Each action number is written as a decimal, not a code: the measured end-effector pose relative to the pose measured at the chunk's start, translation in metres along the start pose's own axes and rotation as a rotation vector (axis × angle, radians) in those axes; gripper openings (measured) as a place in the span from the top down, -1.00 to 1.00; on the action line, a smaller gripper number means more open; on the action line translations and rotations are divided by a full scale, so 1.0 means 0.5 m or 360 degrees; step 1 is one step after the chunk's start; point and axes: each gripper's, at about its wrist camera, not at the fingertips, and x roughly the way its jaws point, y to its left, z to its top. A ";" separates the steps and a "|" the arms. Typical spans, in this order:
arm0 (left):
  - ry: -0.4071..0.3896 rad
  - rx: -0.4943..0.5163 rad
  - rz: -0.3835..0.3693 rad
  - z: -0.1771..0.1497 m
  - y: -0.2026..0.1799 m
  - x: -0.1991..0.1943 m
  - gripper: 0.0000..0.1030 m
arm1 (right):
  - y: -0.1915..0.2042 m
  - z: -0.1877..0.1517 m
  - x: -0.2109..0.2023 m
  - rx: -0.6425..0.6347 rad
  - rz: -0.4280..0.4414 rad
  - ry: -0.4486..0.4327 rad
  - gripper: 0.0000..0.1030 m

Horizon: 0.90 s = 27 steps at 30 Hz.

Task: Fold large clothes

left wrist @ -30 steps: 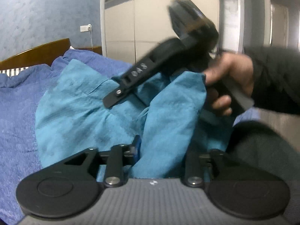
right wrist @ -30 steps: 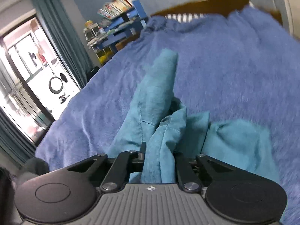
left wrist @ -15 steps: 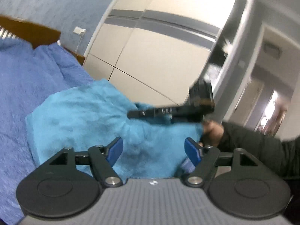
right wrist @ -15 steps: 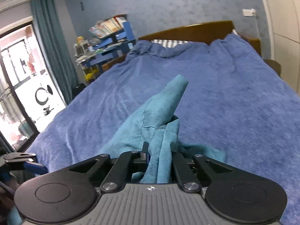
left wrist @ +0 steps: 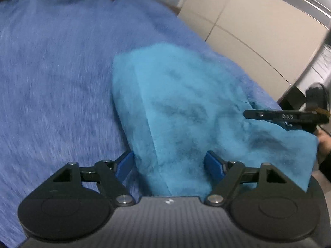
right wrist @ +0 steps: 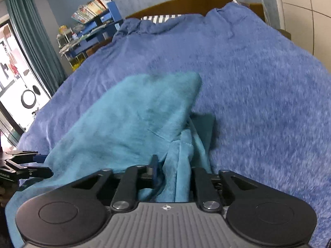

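A large teal garment [left wrist: 186,111] lies spread on the blue blanket [left wrist: 51,82]. My left gripper [left wrist: 170,163] hangs low over its near edge. Its jaws are wide and opening; the cloth runs between the blue pads [left wrist: 126,163] without being pinched. My right gripper [right wrist: 174,173] is opening too, with a bunched fold of the garment [right wrist: 124,119] loose between its fingers. Each gripper shows in the other's view: the right gripper [left wrist: 269,115] at the garment's far right corner, the left gripper [right wrist: 26,165] at its left edge.
The blanket [right wrist: 258,82] covers a bed with a wooden headboard [right wrist: 186,2]. A pale wardrobe [left wrist: 248,20] stands by the bed's right side. A blue bookshelf [right wrist: 93,20], teal curtains [right wrist: 31,41] and a bright glass door [right wrist: 12,72] are at the far left. A person's hand [left wrist: 324,142] holds the right gripper.
Both grippers have come down toward the bed and the garment has settled flat on the blanket. The left jaws went from shut on the cloth to wide apart; the right jaws have parted a little.
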 end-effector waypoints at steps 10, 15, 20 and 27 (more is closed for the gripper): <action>0.0055 -0.0166 -0.0136 0.006 0.061 0.027 -0.64 | -0.022 -0.006 0.004 0.0056 0.0088 0.0093 -0.24; 0.0109 -0.0316 -0.0264 0.026 0.076 0.091 -0.76 | -0.063 0.000 0.036 0.0278 0.0277 0.0230 -0.47; 0.0047 -0.0267 -0.0329 0.028 0.067 0.098 -0.37 | -0.072 -0.008 0.074 0.0368 0.0418 0.0265 -0.30; -0.0218 -0.0070 -0.0326 0.051 0.052 0.021 0.03 | -0.022 0.018 0.057 0.0254 0.0479 0.0068 0.52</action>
